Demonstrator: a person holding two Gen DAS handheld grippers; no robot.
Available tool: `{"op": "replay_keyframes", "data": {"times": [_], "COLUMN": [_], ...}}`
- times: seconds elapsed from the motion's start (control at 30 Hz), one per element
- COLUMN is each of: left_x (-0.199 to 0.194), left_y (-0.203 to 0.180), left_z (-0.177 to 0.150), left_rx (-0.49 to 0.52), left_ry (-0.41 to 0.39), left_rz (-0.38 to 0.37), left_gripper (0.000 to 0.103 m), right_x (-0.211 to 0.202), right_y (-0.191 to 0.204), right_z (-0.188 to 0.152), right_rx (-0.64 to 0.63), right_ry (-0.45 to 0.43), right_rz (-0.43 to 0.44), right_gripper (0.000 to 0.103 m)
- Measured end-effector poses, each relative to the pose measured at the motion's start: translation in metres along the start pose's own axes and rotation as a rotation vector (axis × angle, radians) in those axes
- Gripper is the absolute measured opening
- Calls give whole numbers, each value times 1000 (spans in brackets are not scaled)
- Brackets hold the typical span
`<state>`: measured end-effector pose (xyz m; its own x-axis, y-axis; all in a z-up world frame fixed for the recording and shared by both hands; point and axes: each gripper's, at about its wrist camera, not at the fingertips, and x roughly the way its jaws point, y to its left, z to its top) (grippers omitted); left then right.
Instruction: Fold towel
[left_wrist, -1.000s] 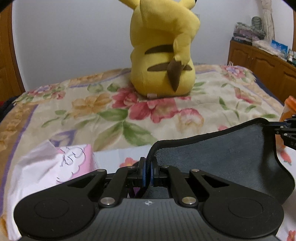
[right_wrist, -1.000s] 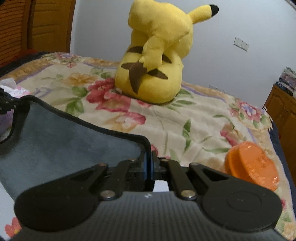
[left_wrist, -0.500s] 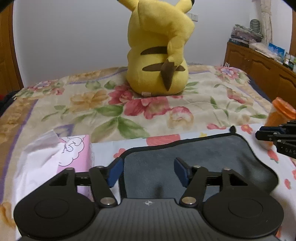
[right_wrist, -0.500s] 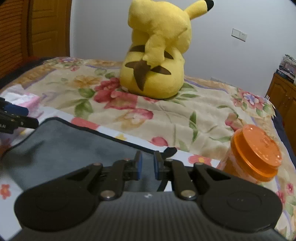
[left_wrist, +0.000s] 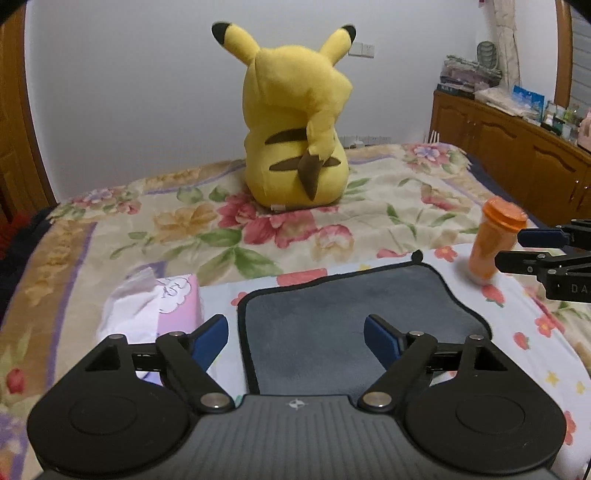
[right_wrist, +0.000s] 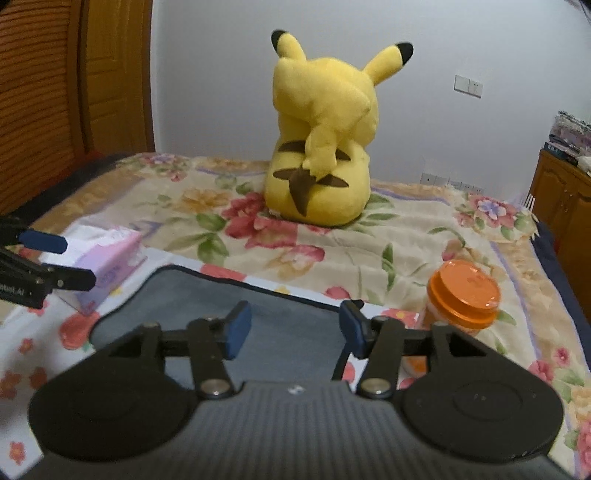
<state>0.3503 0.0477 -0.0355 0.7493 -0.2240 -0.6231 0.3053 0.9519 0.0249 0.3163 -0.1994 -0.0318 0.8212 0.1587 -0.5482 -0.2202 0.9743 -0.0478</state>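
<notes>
A dark grey towel (left_wrist: 332, 317) with a black hem lies folded flat on the floral bedspread; it also shows in the right wrist view (right_wrist: 258, 317). My left gripper (left_wrist: 295, 339) is open and empty, raised over the towel's near left part. My right gripper (right_wrist: 291, 328) is open and empty over the towel's near right part. The right gripper's fingers (left_wrist: 532, 249) show at the right edge of the left wrist view. The left gripper's fingers (right_wrist: 55, 258) show at the left edge of the right wrist view.
A large yellow Pikachu plush (left_wrist: 295, 125) sits on the bed beyond the towel. A pink tissue box (left_wrist: 162, 306) lies left of the towel. An orange-lidded jar (right_wrist: 461, 299) stands to its right. Wooden cabinets (left_wrist: 517, 155) line the right wall.
Both grippers let go of the towel's corners and opened. The towel dropped flat onto the bed. Both grippers then pulled back and rose.
</notes>
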Motion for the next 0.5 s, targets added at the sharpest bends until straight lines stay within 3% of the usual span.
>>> {"op": "replay_keyframes", "data": {"times": [0.07,0.23,0.5], "left_x": [-13,-40,-75], "left_y": [-2,-8,-16], "left_z": [1,4,4], "left_rx": [-7,11,17], "left_ry": [-10,-29,-51], "left_rz": [0,7,15], "left_gripper": [85,87,93], "right_x": [-11,-35,-64], "right_y": [3,6,11], "right_z": [1,4,2], "right_rx": [6,13,30], "right_ry": [-16,-45,-70], "right_rz": [-2,8,5], "right_gripper": [65,73,103]}}
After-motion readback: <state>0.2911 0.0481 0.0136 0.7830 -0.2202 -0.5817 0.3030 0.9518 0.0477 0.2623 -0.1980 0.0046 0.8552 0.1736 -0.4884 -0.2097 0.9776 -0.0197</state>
